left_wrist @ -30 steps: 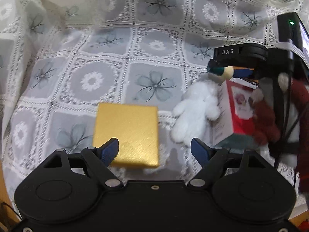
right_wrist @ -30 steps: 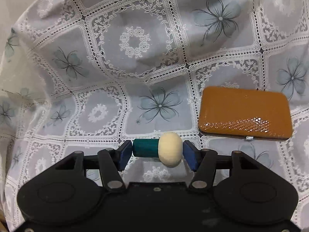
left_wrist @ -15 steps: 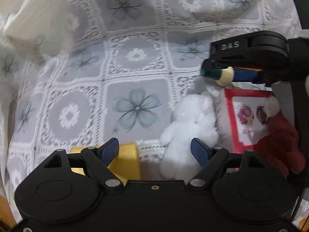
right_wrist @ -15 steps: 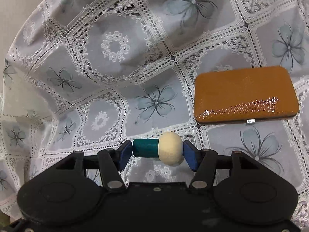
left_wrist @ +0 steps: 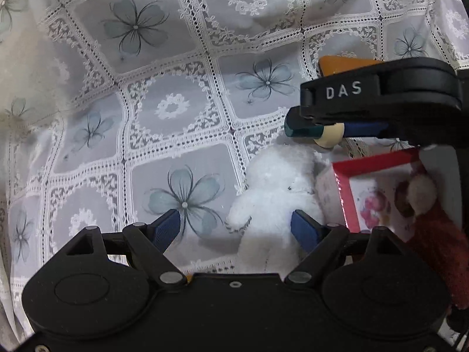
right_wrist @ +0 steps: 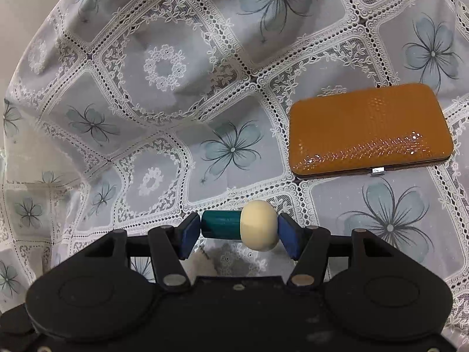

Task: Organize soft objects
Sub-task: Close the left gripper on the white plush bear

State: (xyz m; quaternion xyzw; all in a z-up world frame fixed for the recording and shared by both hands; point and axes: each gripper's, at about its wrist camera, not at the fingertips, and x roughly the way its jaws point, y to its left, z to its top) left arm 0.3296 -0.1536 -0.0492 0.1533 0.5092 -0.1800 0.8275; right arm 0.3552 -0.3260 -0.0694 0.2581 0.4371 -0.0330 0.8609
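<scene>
A white plush bear (left_wrist: 272, 193) lies on the lace tablecloth (left_wrist: 176, 108), its body between my left gripper's (left_wrist: 236, 228) fingers and close to the right pad (left_wrist: 304, 230). The left pad stands well clear of it and the jaws are opening. A dark red plush toy (left_wrist: 436, 234) lies at the right, partly on a white box with a red frame (left_wrist: 346, 193). My right gripper (right_wrist: 239, 233) is shut on a wooden peg, green cylinder and cream ball (right_wrist: 258, 224). In the left wrist view it hangs just above and beyond the bear, with the peg (left_wrist: 304, 130) in it.
An orange-brown hard case (right_wrist: 369, 132) lies flat on the cloth to the right of the right gripper; one corner of this case (left_wrist: 337, 63) shows behind that gripper in the left wrist view. The cloth rises in folds at the left and back.
My left gripper has moved right, off the gold box and over to the white bear; the gold box has dropped out of view. The right gripper has rolled a little, still holding the peg.
</scene>
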